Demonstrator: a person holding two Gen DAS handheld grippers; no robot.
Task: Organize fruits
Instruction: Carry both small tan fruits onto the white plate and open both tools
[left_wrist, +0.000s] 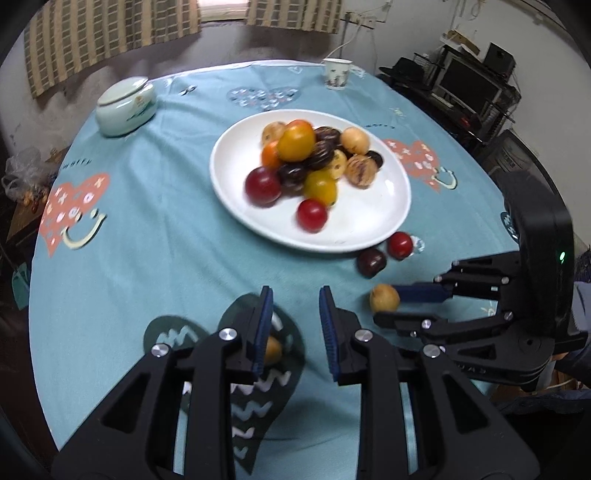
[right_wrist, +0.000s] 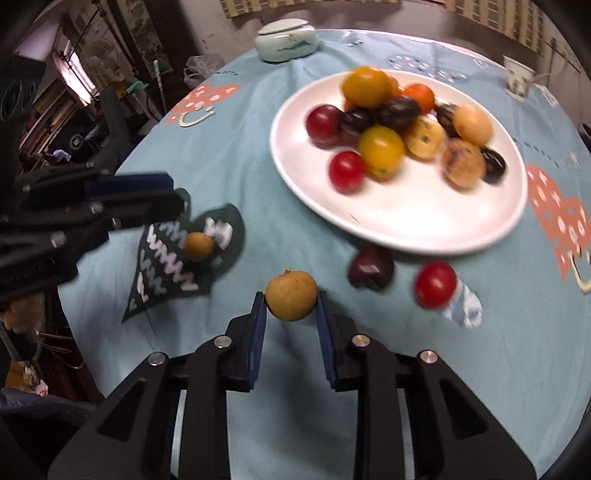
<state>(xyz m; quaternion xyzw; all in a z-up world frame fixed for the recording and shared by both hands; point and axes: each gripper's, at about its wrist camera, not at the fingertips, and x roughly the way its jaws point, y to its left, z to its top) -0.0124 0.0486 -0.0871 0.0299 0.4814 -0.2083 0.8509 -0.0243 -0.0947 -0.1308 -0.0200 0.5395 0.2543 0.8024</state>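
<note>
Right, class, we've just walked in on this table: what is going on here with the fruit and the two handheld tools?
A person is gathering loose fruit onto the white plate, which already holds a pile. The right gripper has its jaws closed on a small tan fruit near the table's front. The left gripper is shut and holds nothing. Another tan fruit sits on the dark heart print, and a dark plum and a red fruit lie on the cloth beside the plate.

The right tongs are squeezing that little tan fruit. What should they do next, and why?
Probably lift the tan fruit and carry it up to the white plate. The right tongs are already shut on it, most fruits are piled on that plate, and this one sits on the tablecloth outside it.
</note>
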